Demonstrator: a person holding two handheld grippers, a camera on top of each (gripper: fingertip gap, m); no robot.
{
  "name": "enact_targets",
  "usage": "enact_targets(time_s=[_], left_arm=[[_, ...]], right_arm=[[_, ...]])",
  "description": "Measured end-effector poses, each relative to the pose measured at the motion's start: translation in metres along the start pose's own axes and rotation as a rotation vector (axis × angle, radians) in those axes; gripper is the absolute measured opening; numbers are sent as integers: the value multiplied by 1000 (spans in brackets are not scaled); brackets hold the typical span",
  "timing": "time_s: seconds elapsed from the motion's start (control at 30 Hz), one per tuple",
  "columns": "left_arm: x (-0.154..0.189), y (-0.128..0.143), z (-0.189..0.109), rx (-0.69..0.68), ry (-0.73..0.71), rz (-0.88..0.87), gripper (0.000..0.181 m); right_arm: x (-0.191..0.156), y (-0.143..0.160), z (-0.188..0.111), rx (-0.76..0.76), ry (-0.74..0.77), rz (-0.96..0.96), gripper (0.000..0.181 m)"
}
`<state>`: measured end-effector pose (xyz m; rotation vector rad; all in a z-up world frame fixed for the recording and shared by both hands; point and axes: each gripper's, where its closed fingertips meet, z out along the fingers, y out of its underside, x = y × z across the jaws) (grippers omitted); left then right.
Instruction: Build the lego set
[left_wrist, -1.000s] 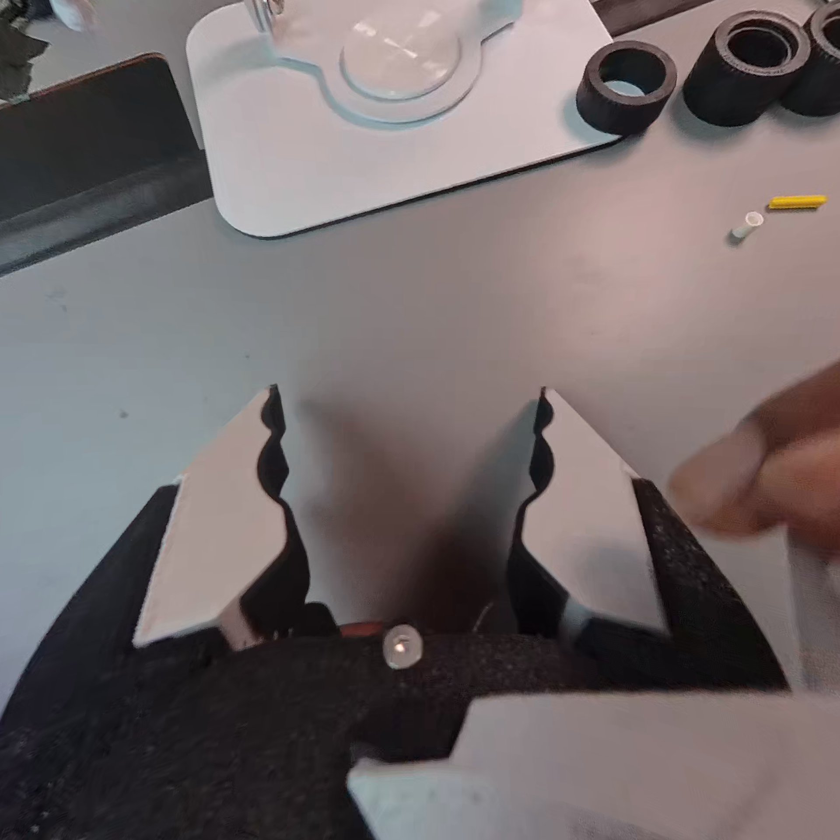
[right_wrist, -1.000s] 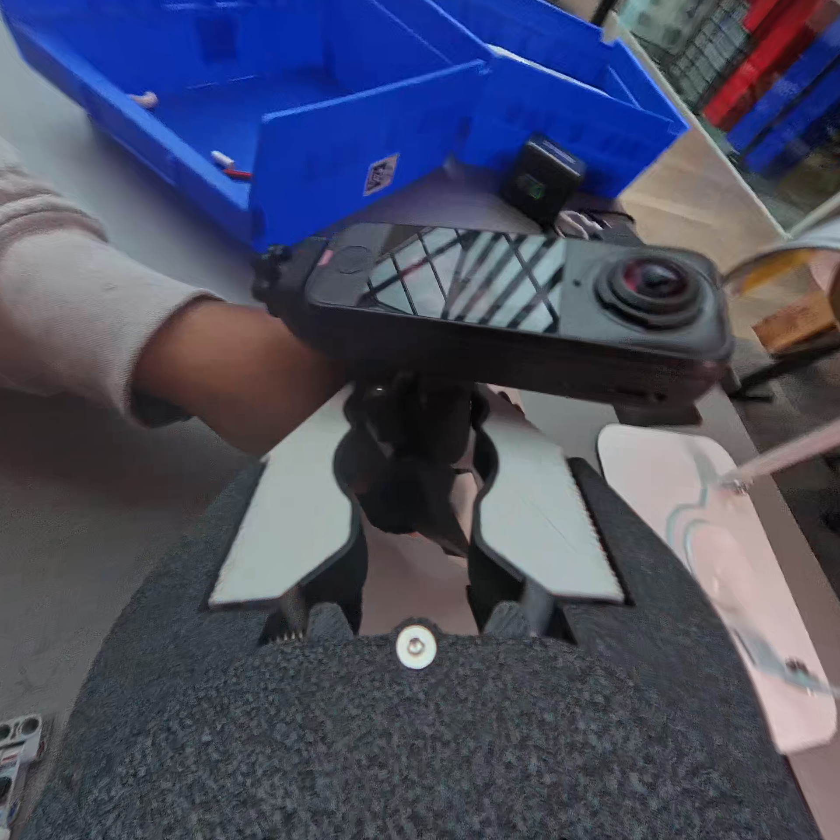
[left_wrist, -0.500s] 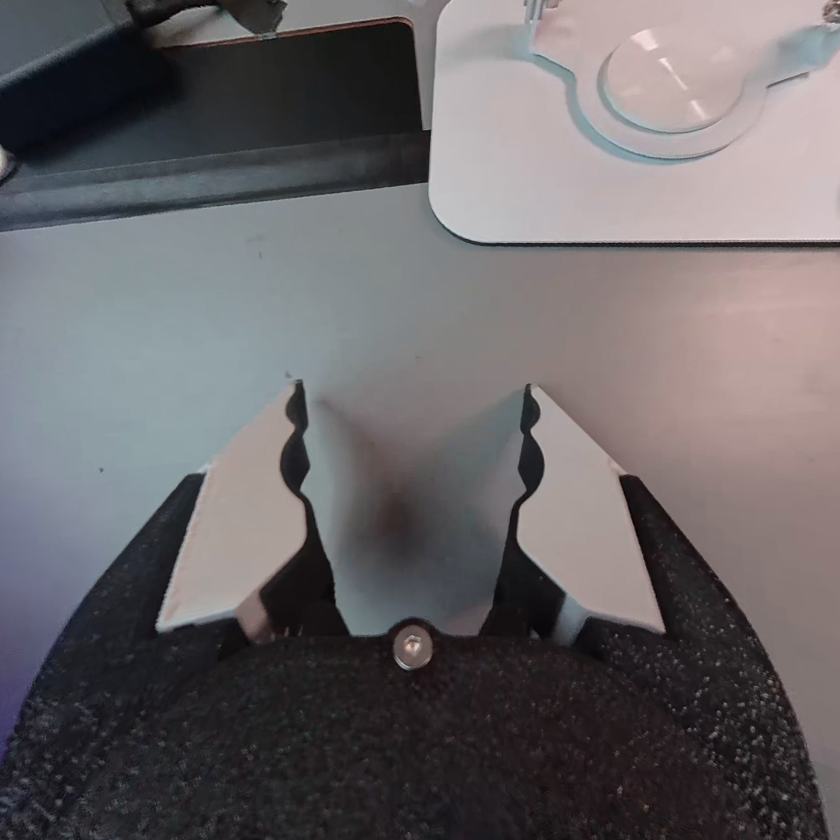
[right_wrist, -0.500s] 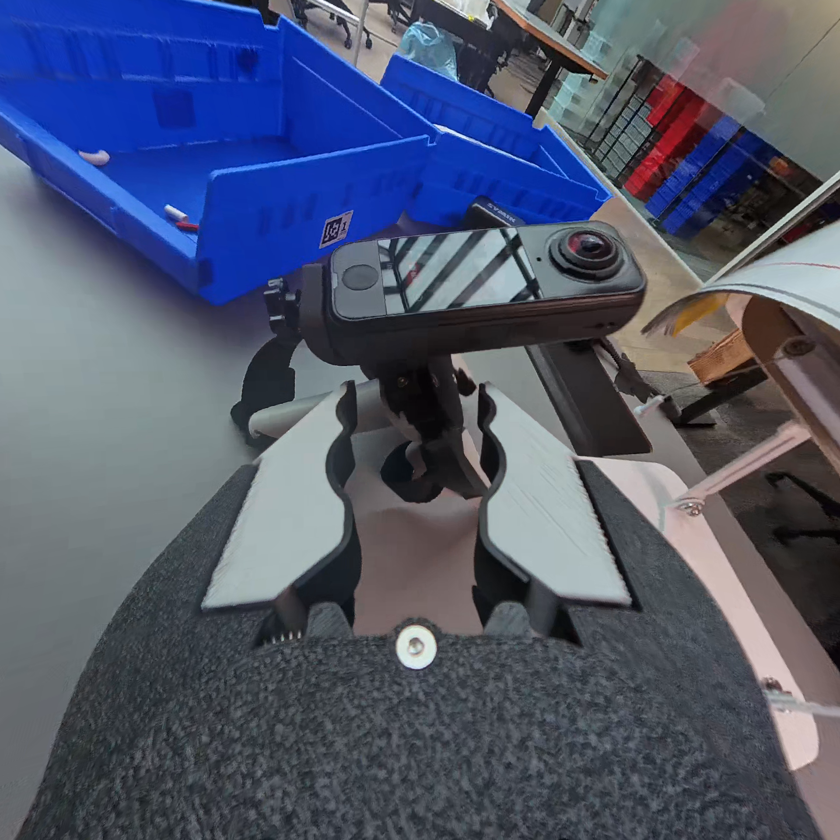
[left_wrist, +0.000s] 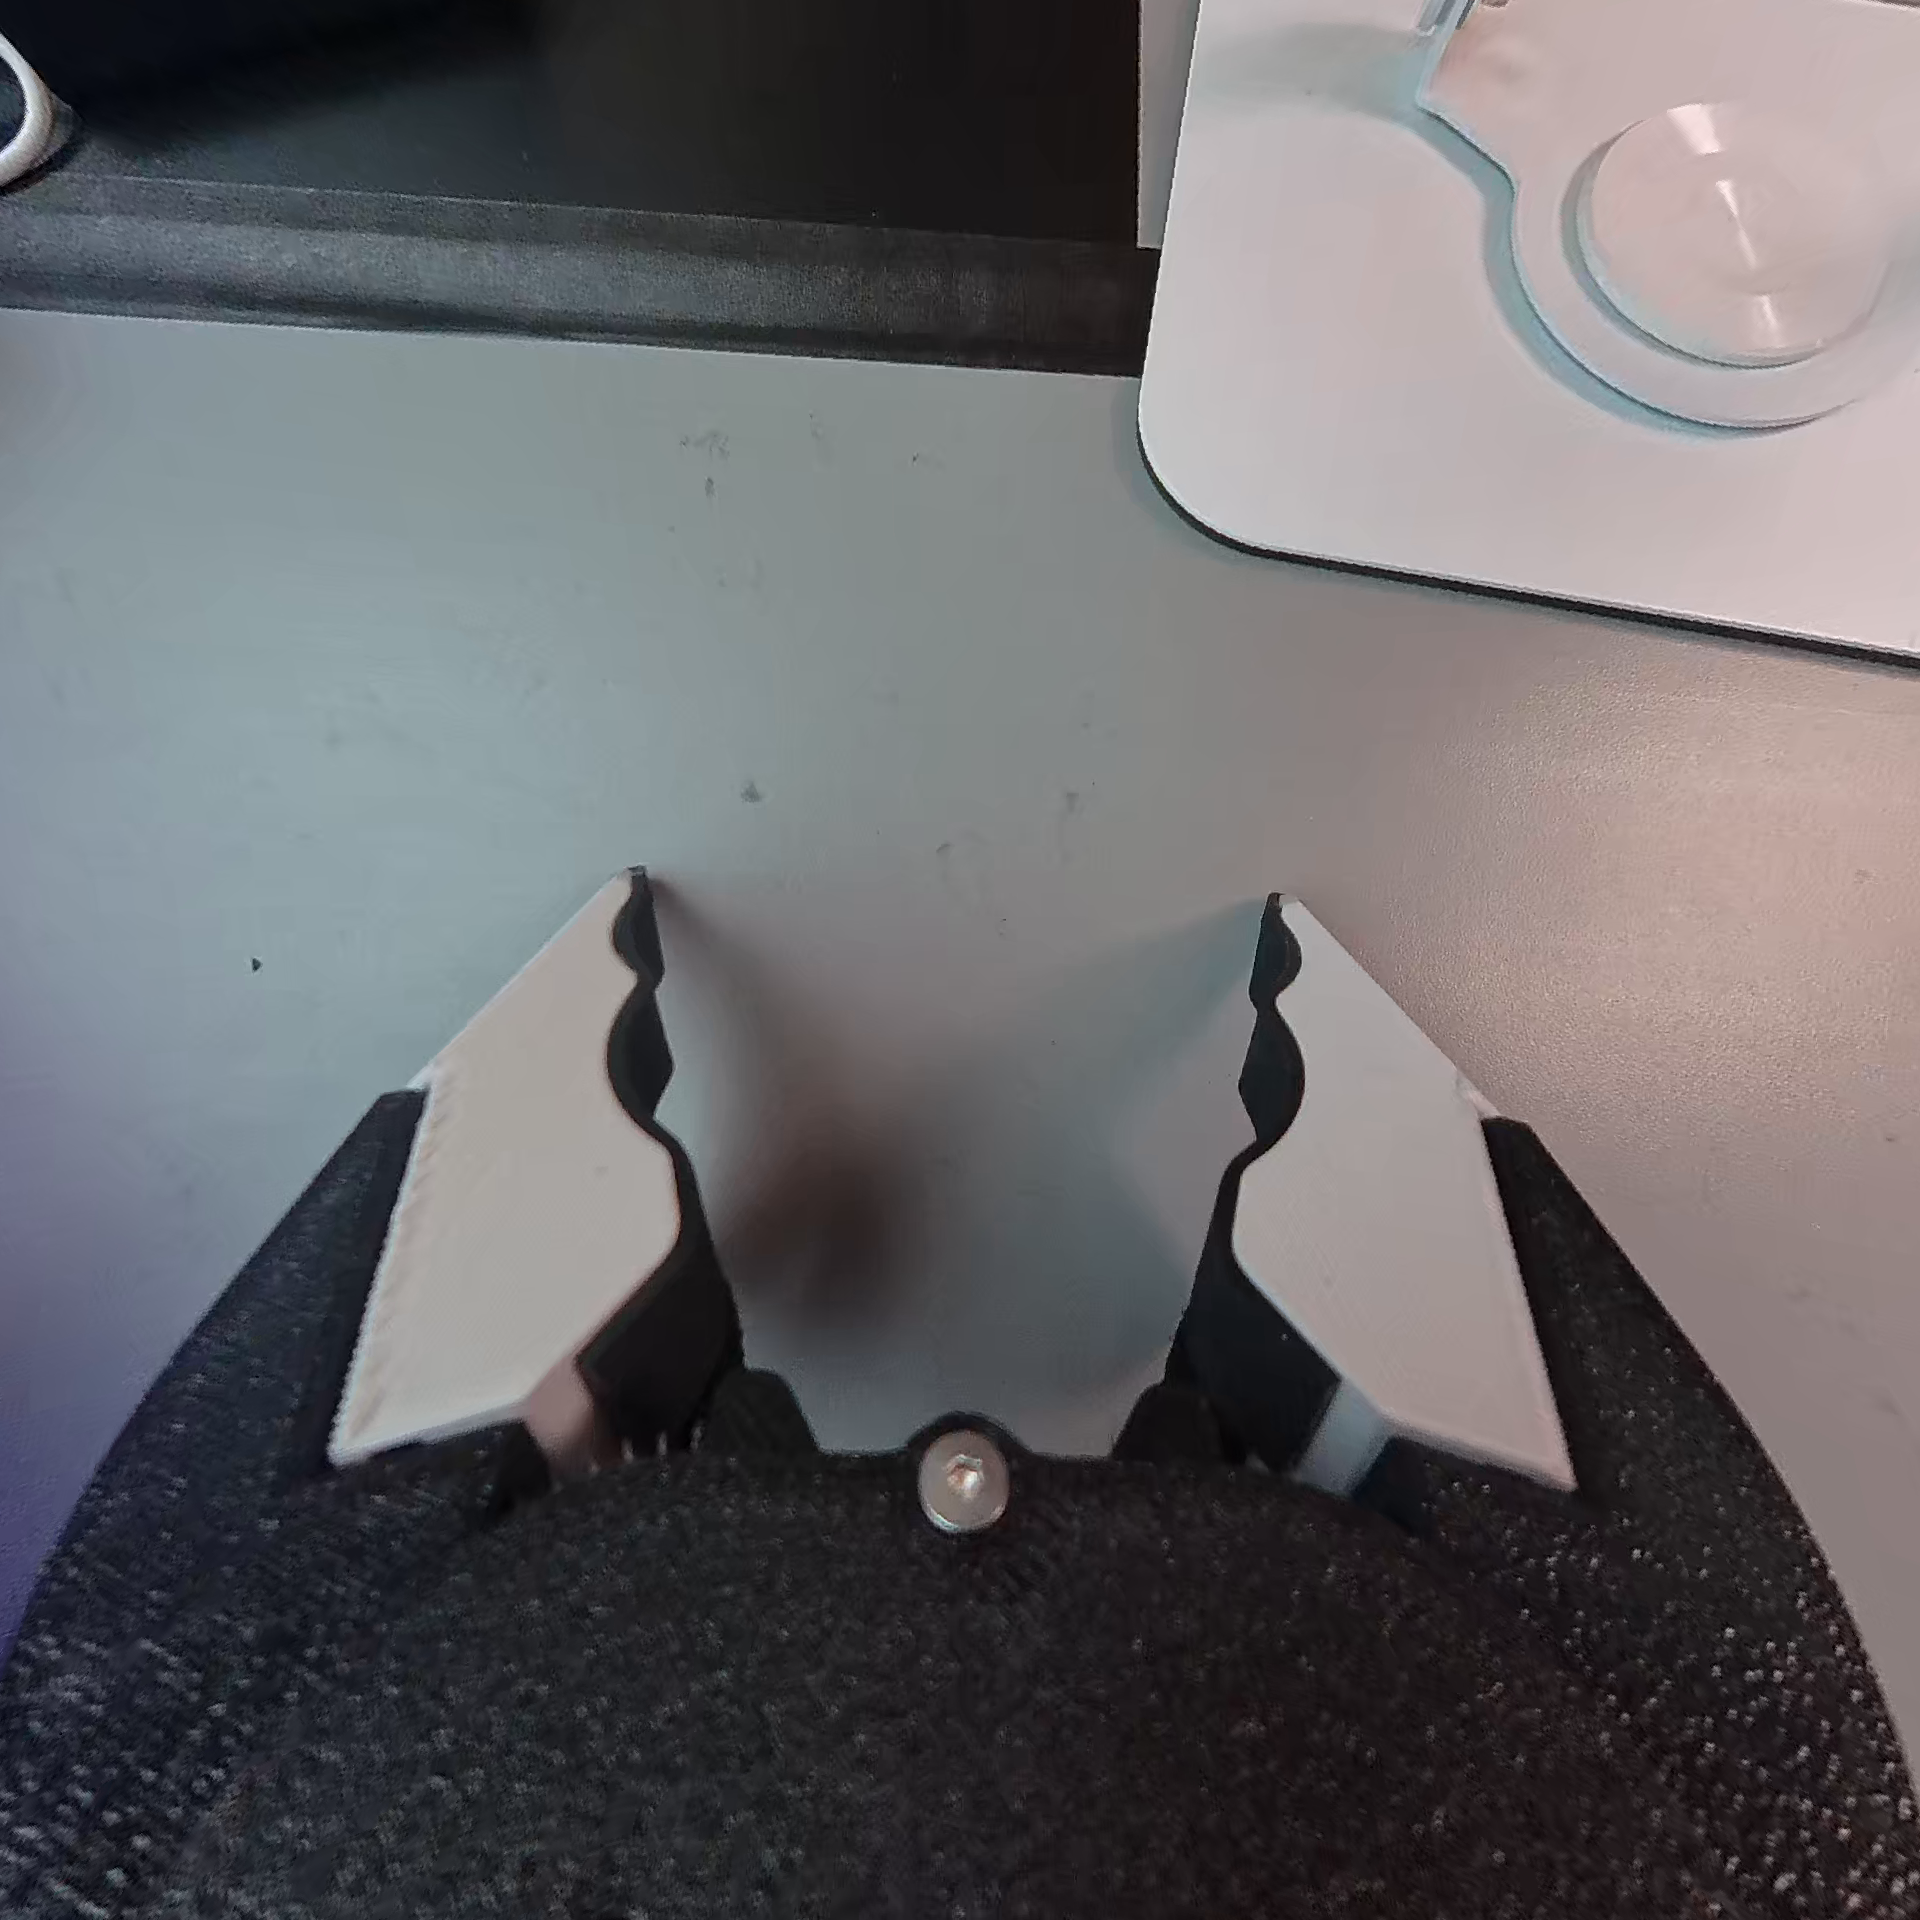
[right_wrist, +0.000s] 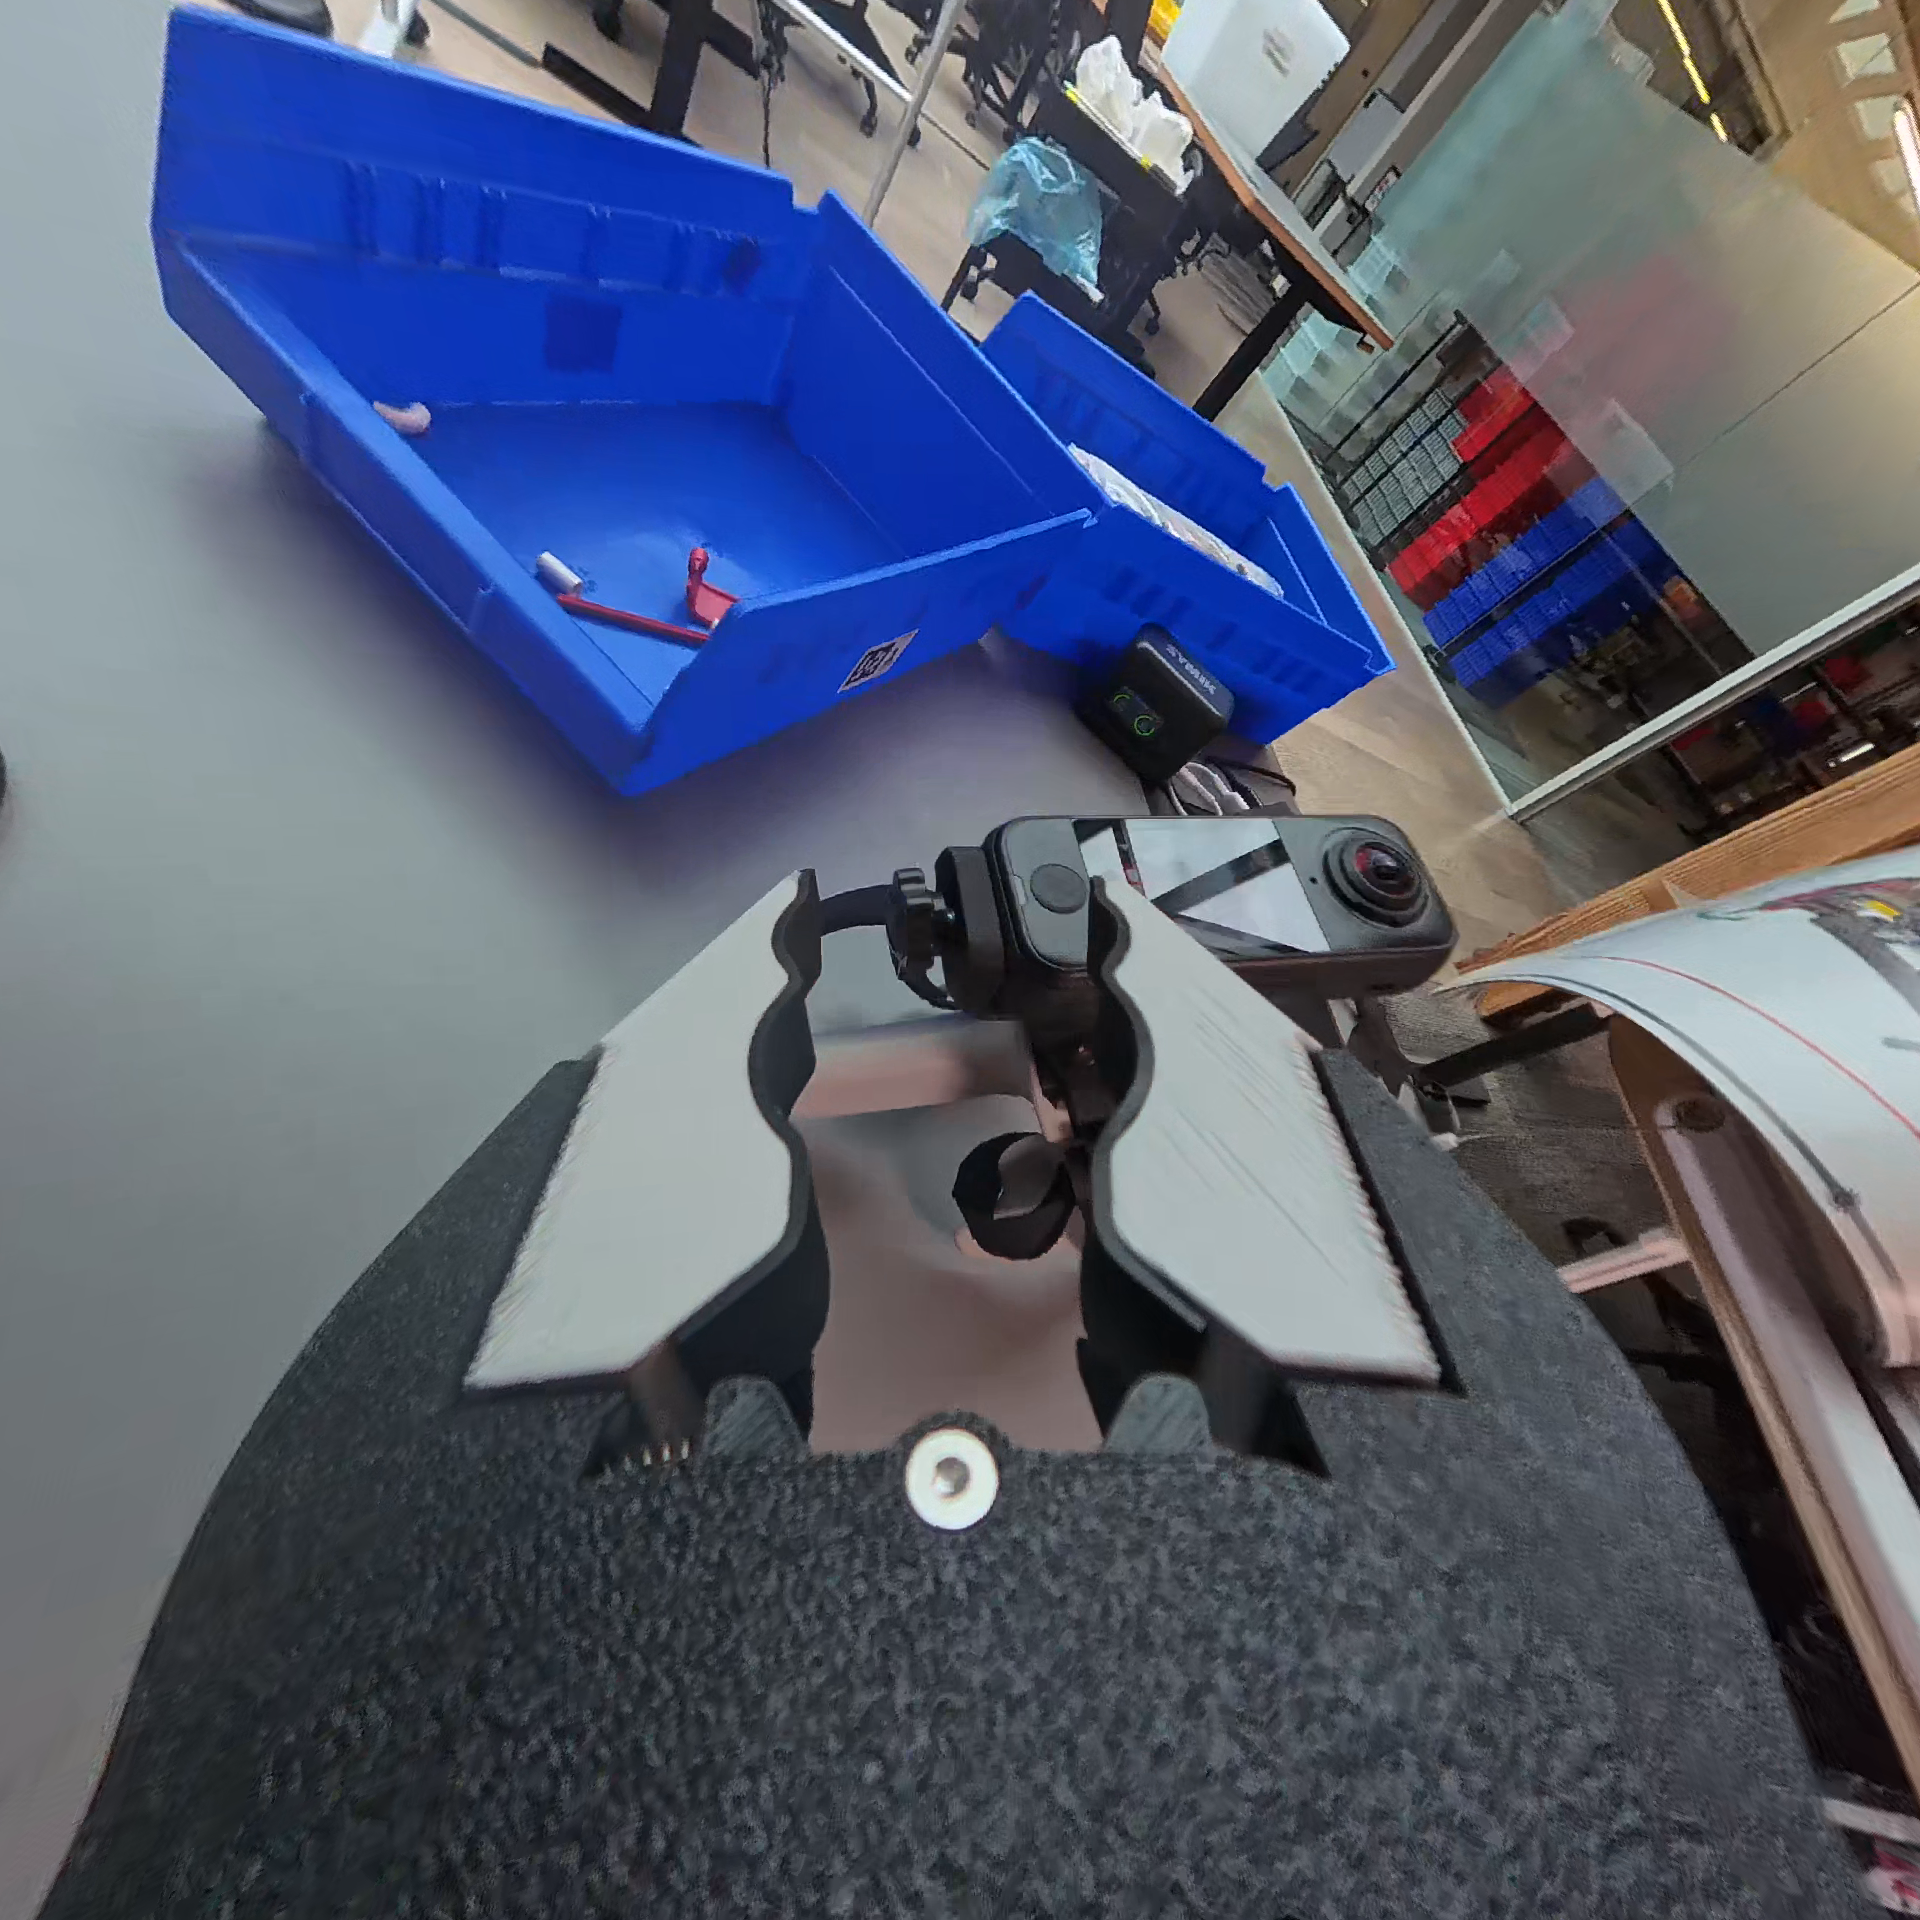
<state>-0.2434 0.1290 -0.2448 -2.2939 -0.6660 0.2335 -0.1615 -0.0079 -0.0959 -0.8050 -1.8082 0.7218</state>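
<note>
My left gripper (left_wrist: 958, 894) is open and empty, low over the bare grey table (left_wrist: 520, 675). No lego piece shows in its view. My right gripper (right_wrist: 951, 894) is open and empty, tilted above the table, pointing at a black camera on a stand (right_wrist: 1216, 904). Beyond it a large blue bin (right_wrist: 623, 447) holds a few red lego pieces (right_wrist: 665, 613) and a small white piece (right_wrist: 558, 569). A second blue bin (right_wrist: 1174, 540) stands behind it. An open instruction booklet (right_wrist: 1766, 997) curves in at the right.
A white base plate with a clear round lens (left_wrist: 1507, 312) lies at the left view's upper right. A black strip (left_wrist: 571, 260) runs along the table's far edge. A small black device (right_wrist: 1158, 707) sits beside the bins. Office desks and shelving stand beyond.
The left gripper has swung left: the black tyres, yellow and white pieces and a hand have left its view. The right gripper has drawn back and risen from the camera; the arm is gone.
</note>
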Motion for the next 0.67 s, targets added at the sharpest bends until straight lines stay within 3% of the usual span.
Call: enact_targets(time_s=[0.13, 0.43, 0.57, 0.67], left_arm=[[0, 0, 0, -1, 2, 0, 113], [-2, 0, 0, 1, -11, -10, 117], [5, 1, -3, 4, -13, -7, 118], [-3, 0, -1, 1, -21, -9, 117]], right_arm=[[-1, 8, 19, -48, 0, -64, 55], [-4, 9, 15, -47, 26, -76, 49], [-3, 13, 14, -158, -3, -109, 47], [-10, 11, 11, -214, -72, -105, 60]])
